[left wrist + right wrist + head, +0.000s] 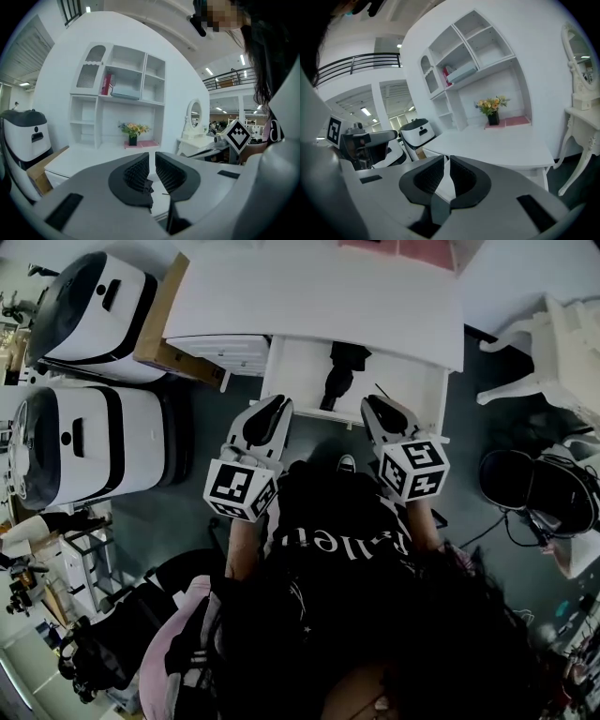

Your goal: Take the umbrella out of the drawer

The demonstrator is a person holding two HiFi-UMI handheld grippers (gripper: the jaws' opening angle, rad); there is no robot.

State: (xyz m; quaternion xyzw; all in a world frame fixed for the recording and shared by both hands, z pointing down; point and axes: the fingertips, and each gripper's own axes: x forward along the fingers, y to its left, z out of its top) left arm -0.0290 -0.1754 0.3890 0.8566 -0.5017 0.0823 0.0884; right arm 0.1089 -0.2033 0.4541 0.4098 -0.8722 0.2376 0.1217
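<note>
Plainly the reach-in is the step in hand: the umbrella (339, 371) lies in the open drawer (292, 381), while the left gripper (280, 403) and right gripper (371, 402) hover at its near edge, jaws pressed together on nothing, so one must next spread and close on the umbrella.

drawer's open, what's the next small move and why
Probably open the right gripper and reach toward the umbrella: it lies in the open drawer just ahead, and the fingers are shut on nothing.
</note>
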